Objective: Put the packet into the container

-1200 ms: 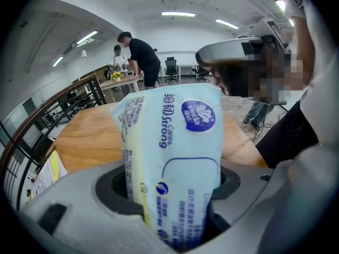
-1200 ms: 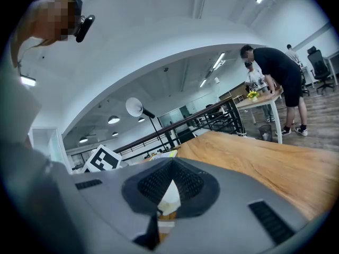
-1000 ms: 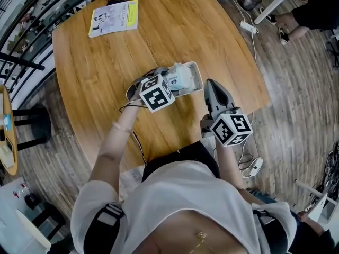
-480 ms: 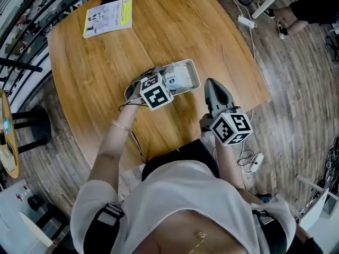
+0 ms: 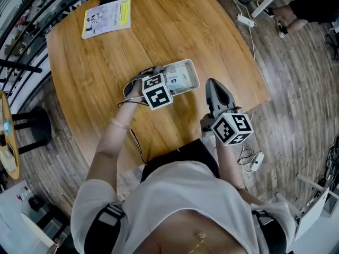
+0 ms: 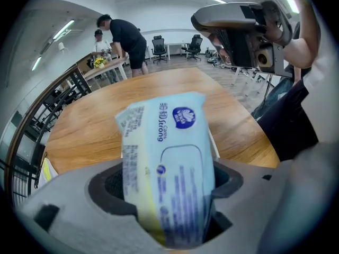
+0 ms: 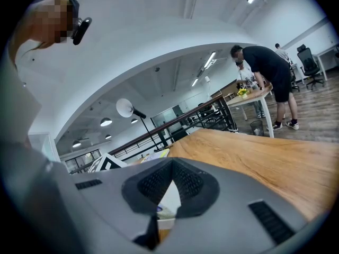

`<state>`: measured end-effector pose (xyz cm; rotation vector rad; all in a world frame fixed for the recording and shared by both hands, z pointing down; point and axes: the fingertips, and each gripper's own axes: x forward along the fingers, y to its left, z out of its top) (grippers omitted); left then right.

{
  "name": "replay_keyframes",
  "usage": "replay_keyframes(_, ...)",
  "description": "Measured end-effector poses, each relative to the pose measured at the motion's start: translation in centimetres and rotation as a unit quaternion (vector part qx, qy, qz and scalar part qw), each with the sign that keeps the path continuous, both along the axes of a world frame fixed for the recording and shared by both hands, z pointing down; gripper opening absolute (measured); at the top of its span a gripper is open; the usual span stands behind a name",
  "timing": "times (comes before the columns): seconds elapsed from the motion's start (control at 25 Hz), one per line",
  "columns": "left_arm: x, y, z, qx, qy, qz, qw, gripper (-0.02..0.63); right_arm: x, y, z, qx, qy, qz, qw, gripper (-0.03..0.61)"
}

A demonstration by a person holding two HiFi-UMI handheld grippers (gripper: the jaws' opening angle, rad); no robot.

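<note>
Left tool above container, pointing steeply down. Jaws just been opening, now slack. Packet standing between them, lower end down in the container, leaning on one pad, not clamped by the look of it. Long axis along the tool's own line, top end tilted away. Next move probably a straight lift-off, with a risk of dragging the packet back out if a pad rubs. Right tool clenched on nothing, near the tabletop edge, beside the container, not needed. Legible print: "Cares Strong", round blue logo, Chinese characters alongside. Booklet at far corner, unreadable.
</note>
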<state>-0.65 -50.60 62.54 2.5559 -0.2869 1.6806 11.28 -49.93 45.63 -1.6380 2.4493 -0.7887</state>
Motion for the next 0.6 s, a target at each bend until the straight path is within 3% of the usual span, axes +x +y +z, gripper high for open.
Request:
replay_keyframes(0.2,0.7,-0.1,-1.6,-0.011,0.019,0.009,0.9997,0.394,-0.2,0.0,0.1,-0.001,-0.002,-0.002,1.000,0.012)
replay_keyframes(0.36,0.8,0.0,-2.3,-0.004,0.015,0.026,0.9995,0.394,-0.6,-0.1,0.1,0.000,-0.004,-0.005,1.000,0.012)
replay_keyframes(0.6,0.6,0.2,-2.8,-0.011,0.027,0.015,0.9995,0.394,-1.1,-0.1,0.3,-0.001,-0.004,-0.008,1.000,0.012)
